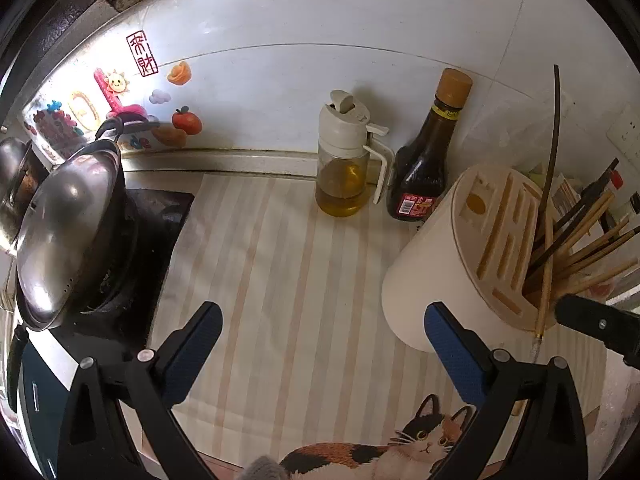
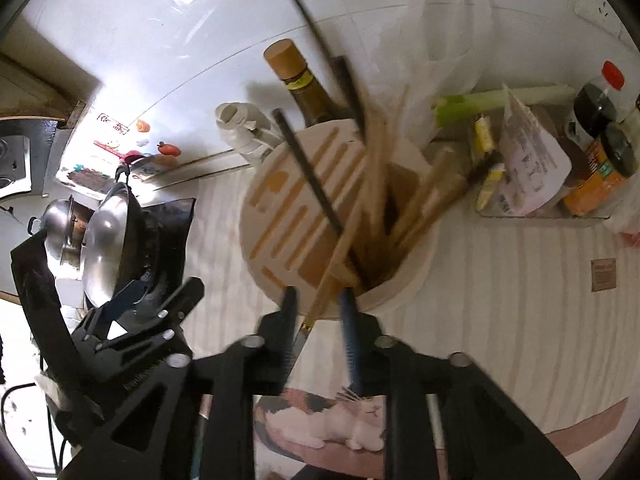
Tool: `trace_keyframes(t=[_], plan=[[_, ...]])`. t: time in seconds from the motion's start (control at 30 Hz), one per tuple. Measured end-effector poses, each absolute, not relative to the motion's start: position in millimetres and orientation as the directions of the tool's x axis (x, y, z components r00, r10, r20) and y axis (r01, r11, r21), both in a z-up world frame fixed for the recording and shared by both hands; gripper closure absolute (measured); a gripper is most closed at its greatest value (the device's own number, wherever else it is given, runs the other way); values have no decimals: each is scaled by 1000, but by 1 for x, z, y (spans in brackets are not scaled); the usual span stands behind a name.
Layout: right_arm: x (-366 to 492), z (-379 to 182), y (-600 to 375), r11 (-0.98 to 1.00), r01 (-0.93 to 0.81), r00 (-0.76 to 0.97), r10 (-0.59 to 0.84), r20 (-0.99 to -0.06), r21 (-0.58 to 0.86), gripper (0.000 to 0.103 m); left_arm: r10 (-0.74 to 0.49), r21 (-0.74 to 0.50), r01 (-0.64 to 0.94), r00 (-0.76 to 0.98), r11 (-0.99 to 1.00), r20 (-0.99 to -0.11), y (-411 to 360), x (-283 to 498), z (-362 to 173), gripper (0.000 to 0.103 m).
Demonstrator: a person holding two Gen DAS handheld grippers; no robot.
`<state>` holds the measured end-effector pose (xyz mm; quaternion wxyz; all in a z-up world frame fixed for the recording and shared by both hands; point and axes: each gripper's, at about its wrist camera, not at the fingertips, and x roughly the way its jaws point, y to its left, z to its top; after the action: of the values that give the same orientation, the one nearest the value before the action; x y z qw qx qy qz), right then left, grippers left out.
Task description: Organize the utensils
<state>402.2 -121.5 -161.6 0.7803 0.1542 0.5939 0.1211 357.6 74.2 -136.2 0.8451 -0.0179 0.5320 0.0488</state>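
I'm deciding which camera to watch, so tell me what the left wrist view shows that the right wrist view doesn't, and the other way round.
Only the left wrist view shows the oil dispenser's glass body with its oil, and the left gripper's open, empty jaws.

Only the right wrist view shows the green onion, the jars on the tray, and the right gripper with a chopstick between its fingers.

Both show the utensil holder, dark sauce bottle, lidded wok and cat-print mat.
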Motion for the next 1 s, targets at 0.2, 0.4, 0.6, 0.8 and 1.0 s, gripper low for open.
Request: trace_keyframes(t=[0.2,0.4,0.6,0.8,1.0], plan=[[413,-169,-111,939,38,256,320,-912,341,69,56,12,-105,433,994,-900,76,354,-135,0],[409,-165,-104,944,47,256,304,-918,326,69,55,3,-120,439,993,-897,86,349,-133,0],[381,-154,-118,899,69,274,399,-875,432,69,69,6,-139,452,990,-889,101,341,-129,0],[384,-175,-123,801,166,245,532,-811,576,69,70,0,-155,446,988,-892,111,339,-130,0],[394,-200,-117,717,253,243,603,-760,650,69,77,15,-143,443,990,-893,112,337,-132,0]])
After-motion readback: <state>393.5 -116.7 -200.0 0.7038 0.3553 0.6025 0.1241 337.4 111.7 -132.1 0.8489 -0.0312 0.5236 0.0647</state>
